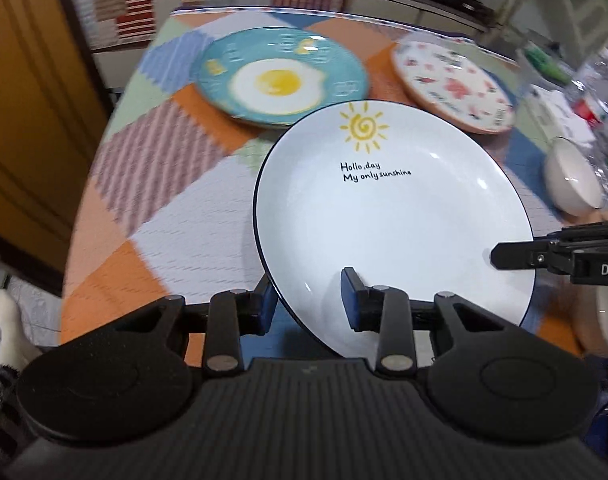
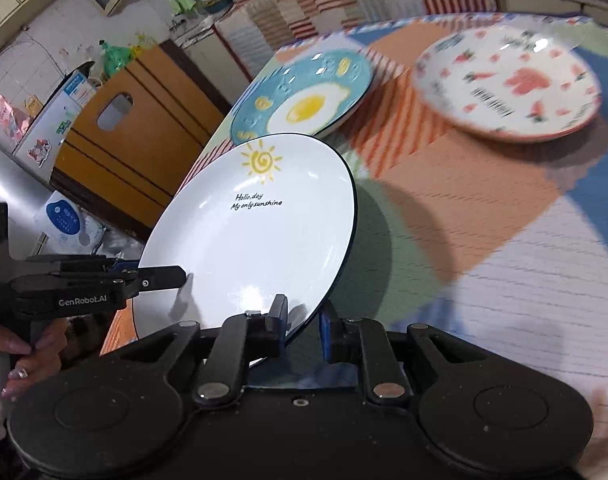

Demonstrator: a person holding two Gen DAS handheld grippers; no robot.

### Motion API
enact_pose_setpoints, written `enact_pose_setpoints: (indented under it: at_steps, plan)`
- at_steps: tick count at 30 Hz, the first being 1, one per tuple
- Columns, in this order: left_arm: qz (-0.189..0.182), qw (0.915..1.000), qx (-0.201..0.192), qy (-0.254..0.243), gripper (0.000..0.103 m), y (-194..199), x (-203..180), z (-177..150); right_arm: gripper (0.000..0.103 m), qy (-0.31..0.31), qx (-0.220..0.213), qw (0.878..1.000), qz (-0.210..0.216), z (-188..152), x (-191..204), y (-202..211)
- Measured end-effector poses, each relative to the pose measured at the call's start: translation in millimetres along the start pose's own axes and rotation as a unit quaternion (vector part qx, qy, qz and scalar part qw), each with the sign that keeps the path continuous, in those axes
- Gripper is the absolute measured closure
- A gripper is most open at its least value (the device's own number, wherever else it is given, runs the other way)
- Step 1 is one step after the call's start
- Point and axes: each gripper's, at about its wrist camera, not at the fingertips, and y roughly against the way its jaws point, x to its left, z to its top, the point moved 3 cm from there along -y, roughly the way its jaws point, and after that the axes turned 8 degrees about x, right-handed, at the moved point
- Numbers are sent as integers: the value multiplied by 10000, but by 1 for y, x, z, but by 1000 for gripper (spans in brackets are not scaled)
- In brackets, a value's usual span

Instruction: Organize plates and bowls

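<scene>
Above the patchwork tablecloth [image 1: 176,208], you hold the white sun plate [image 1: 391,232] tilted in the air, lifted clear of the table, with both tools at once. Your left gripper [image 1: 309,300] pinches its near rim at about 6 o'clock, 1 pad under the rim and 1 on the plate's face, jaws narrow around the edge. Your right gripper [image 2: 302,320] grips the rim the same way from the plate's other side; in the left view it enters at 3 o'clock.

To do this step well, keep both grips firm and move the 2 tools together, so the glossy rim does not slide out. A sensible target is likely the blue egg plate [image 1: 280,80], lying flat at 11 o'clock beyond the sun plate; level the plate before you lower it, then release gently.

Count: 3 plates, namely the sun plate, the egg plate and a floral plate [image 1: 451,84] at 1 o'clock. At least 1 white bowl [image 1: 571,180] sits at 3 o'clock; a 2nd pale dish below it is too cropped to name.
</scene>
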Motion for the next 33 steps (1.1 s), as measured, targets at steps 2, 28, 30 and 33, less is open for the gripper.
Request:
enact_pose_setpoints:
  at_steps: [2, 28, 30, 33]
  plan:
    - [-56, 9999, 28, -115, 71, -3, -17, 6, 82, -46, -26, 9999, -86, -1, -12, 13]
    - [-221, 9961, 802, -303, 71, -71, -85, 14, 74, -433, 229, 9880, -1467, -20, -75, 6]
    - [-204, 9958, 851, -254, 71, -70, -85, 15, 73, -562, 218, 9868, -1505, -20, -75, 5]
    - [-167, 9954, 919, -197, 71, -64, -86, 16, 70, -597, 224, 9846, -1629, -22, -70, 8]
